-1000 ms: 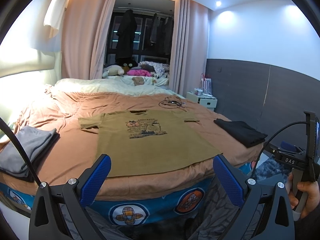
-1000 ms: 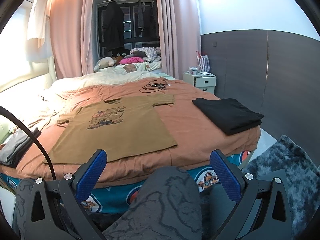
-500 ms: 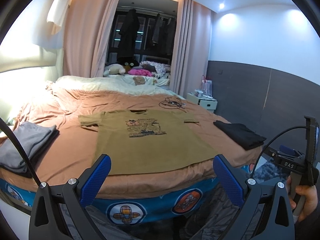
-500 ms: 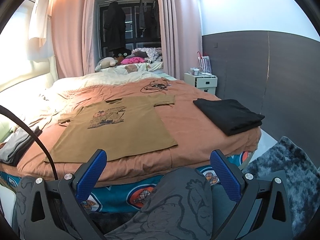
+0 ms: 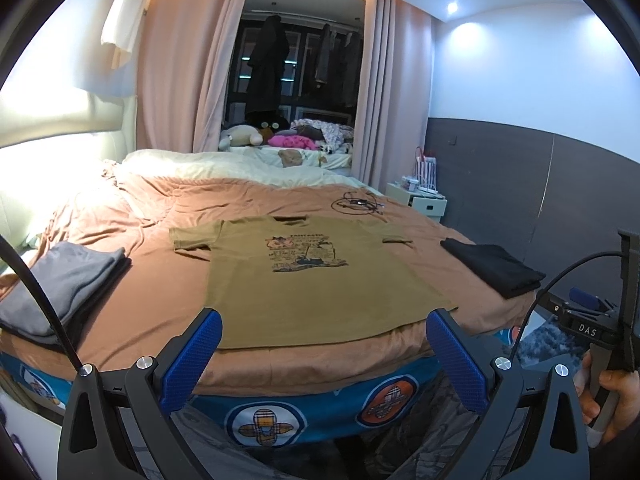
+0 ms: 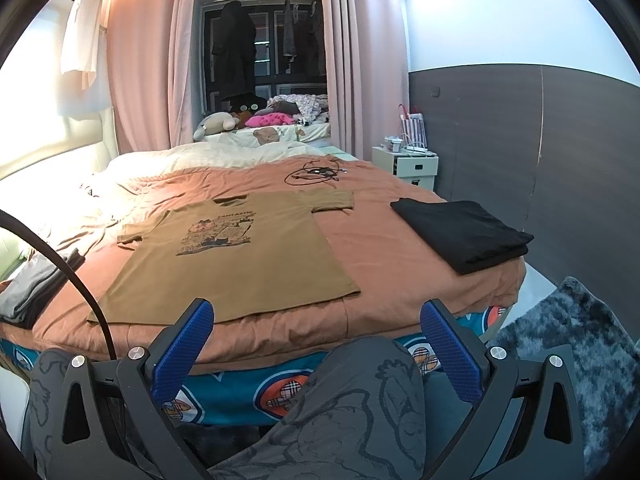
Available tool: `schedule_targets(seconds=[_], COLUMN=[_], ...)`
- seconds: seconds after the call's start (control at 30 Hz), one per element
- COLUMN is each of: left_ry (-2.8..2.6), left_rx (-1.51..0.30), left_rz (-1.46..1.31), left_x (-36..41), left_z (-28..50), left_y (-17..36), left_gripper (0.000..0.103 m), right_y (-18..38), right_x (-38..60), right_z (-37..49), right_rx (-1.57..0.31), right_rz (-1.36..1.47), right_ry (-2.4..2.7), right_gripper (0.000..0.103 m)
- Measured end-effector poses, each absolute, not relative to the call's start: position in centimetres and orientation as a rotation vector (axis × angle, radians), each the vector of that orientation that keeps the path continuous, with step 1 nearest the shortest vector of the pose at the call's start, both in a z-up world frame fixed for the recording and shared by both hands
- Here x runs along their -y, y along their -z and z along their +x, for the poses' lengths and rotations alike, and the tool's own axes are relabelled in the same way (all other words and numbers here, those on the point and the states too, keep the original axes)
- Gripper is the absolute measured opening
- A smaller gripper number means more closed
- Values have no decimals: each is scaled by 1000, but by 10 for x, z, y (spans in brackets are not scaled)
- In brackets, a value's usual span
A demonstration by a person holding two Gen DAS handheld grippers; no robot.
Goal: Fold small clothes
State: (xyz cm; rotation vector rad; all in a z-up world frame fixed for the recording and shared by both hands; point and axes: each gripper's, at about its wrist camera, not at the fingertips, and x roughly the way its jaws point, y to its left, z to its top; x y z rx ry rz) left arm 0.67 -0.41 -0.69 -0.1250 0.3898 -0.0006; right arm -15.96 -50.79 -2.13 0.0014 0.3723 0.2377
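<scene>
I see the olive-brown short-sleeved T-shirt with a dark cartoon print (image 5: 316, 280) lying flat and unfolded, print up, in the centre of the left wrist frame, on the rust-brown bedspread (image 5: 152, 280). Its hem runs along the near bed edge, collar toward the top of frame. In the right wrist frame the same shirt (image 6: 228, 264) sits left of centre.

My left gripper (image 5: 322, 338) shows at bottom of frame, blue-padded fingers (image 5: 192, 360) spread wide, nothing between them, held short of the bed edge, not touching the shirt. My right gripper (image 6: 316, 334) is also at frame bottom, fingers wide apart and empty, above a grey patterned trouser leg (image 6: 340, 408).

A folded black garment (image 5: 494, 266) rests at centre right of the left view, near the bed's corner, well apart from the shirt; in the right view it (image 6: 460, 236) is at centre right. A folded grey clothes stack (image 5: 56, 284) sits at centre left. A tangle of black cable (image 5: 358, 202) lies on the bedspread above the shirt. A white nightstand (image 5: 418, 200) stands upper right of the shirt, against the dark wall panel. A hand (image 5: 608, 396) grips the other tool's handle at lower right of the left view. A dark shaggy rug (image 6: 568, 344) fills the lower right of the right view.
</scene>
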Motion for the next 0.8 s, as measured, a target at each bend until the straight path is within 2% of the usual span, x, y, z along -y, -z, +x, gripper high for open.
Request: schedule_targets(seconds=[0.8], left_ry=[5], left_rx=[-413], left_rz=[-93], left_x=[13], left_z=[-11], left_y=[-3], left_gripper=[103], right_y=[9], right_x=[516], right_z=[-179], right_rx=[-374], right_rz=[11], right_ry=[-252], right_gripper=[103])
